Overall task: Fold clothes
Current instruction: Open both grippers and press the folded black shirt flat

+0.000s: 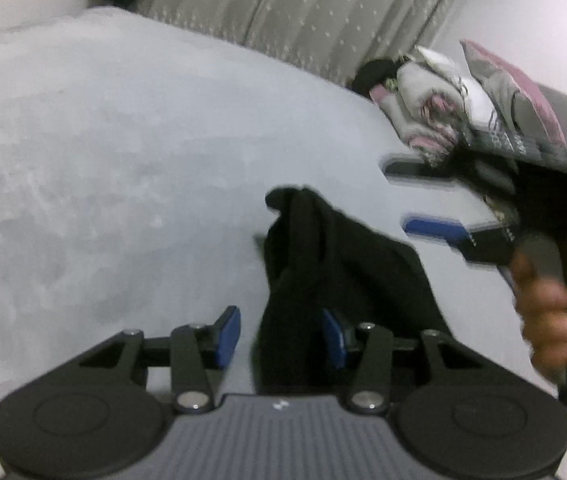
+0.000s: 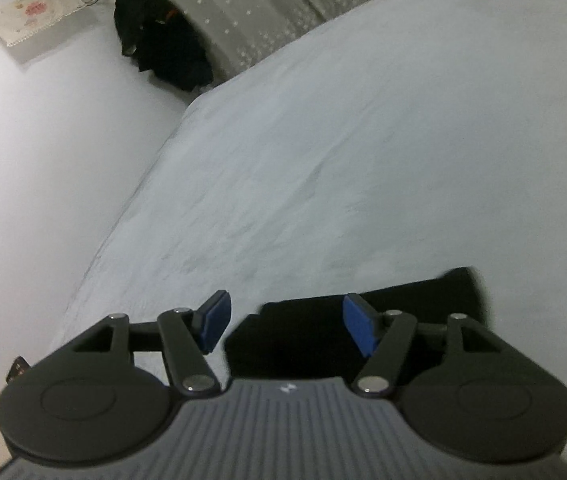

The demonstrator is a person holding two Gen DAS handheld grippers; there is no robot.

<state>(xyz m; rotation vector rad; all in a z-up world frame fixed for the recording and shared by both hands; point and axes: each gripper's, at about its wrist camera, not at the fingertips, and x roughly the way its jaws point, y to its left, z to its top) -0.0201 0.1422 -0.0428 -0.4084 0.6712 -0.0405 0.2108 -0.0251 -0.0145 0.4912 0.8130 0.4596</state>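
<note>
A black garment (image 1: 323,256) lies bunched on the pale bed sheet (image 1: 103,160). One fold of it rises between the blue pads of my left gripper (image 1: 281,336). The cloth rests against the right-hand pad, the other pad stands clear of it, and the jaws are apart. My right gripper (image 1: 423,200) is to the right of the garment, held by a hand (image 1: 547,312), its two fingers spread with nothing between them. In the right wrist view the right gripper (image 2: 287,328) is open just above the flat edge of the black garment (image 2: 423,300).
A heap of grey, white and pink clothes (image 1: 443,112) sits at the bed's far right. A dotted curtain (image 2: 243,4) hangs behind. A dark bundle (image 2: 163,40) lies by the wall past the bed's left edge (image 2: 139,188). The sheet (image 2: 363,140) is bare ahead.
</note>
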